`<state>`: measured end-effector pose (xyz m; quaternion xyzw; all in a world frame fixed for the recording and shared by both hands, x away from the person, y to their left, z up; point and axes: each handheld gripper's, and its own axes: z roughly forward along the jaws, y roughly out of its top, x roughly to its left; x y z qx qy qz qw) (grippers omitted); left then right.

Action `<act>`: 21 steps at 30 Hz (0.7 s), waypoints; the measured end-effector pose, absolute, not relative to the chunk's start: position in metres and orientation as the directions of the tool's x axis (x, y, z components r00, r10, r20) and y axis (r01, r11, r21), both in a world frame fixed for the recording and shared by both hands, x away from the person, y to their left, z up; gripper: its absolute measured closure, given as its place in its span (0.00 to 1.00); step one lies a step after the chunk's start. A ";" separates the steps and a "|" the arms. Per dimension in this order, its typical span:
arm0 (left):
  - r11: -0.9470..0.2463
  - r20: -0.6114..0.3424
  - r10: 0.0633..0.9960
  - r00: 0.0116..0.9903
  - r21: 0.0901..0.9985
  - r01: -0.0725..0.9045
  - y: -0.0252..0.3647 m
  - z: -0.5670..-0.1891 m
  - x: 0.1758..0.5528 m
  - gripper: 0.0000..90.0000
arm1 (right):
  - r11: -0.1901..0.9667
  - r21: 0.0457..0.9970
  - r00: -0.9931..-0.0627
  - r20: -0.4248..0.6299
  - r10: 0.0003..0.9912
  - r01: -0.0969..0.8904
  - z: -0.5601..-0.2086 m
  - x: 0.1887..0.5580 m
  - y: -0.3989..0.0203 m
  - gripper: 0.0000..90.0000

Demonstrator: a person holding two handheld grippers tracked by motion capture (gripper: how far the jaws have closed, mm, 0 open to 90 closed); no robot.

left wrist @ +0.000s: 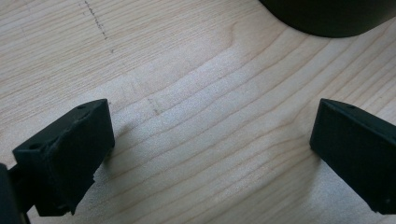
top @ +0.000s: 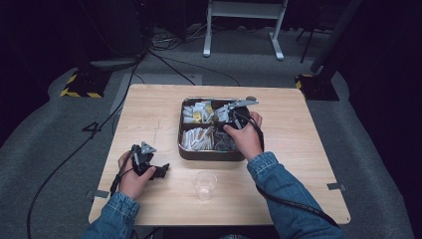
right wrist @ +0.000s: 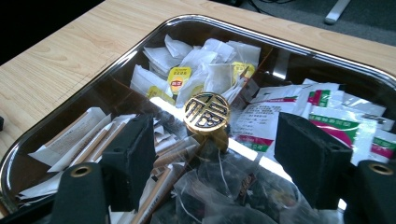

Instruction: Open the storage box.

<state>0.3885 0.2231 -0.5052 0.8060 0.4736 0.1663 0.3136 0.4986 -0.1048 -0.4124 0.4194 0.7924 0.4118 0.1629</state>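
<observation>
Pale wood worktop (top: 149, 114) is carrying a clear cup (top: 205, 184) just in front of the compartmented tin (right wrist: 93, 77). I'm holding the right gripper (right wrist: 224, 154) over its glass lid, fingers apart and flanking the gold knob (right wrist: 206, 113). My left gripper (left wrist: 210, 149) is resting low, fingers wide apart.

Two denim-sleeved forearms enter from the bottom of the high view. Left hand (top: 130, 175) rests low at the near-left, knuckles up, w/ the left gripper (top: 161, 171) lying about level and aimed to the right. In the left gripper view its black jaws stand wide apart w/ nothing between them. Right hand (top: 245, 138) is stretched further fwd, wrist straight, arm angled in from the right. The right gripper (right wrist: 215, 154) tilts down and fwd; its jaws are spread, pads clear of anything either side.
</observation>
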 end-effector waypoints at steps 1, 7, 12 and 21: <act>-0.355 -0.029 0.868 0.496 0.663 0.659 0.223 -0.505 0.389 0.00 | 0.310 0.786 -0.593 0.088 0.800 0.535 -0.413 0.500 -0.103 0.33; -0.355 -0.029 0.867 0.497 0.663 0.659 0.223 -0.505 0.389 0.00 | 0.289 0.778 -0.575 0.111 0.811 0.558 -0.422 0.511 -0.097 0.35; -0.354 -0.030 0.867 0.498 0.665 0.658 0.223 -0.505 0.389 0.00 | 0.315 0.768 -0.582 0.091 0.808 0.558 -0.430 0.516 -0.086 0.40; -0.357 -0.029 0.866 0.499 0.664 0.658 0.223 -0.505 0.389 0.00 | 0.334 0.758 -0.558 0.048 0.828 0.560 -0.442 0.525 -0.072 0.48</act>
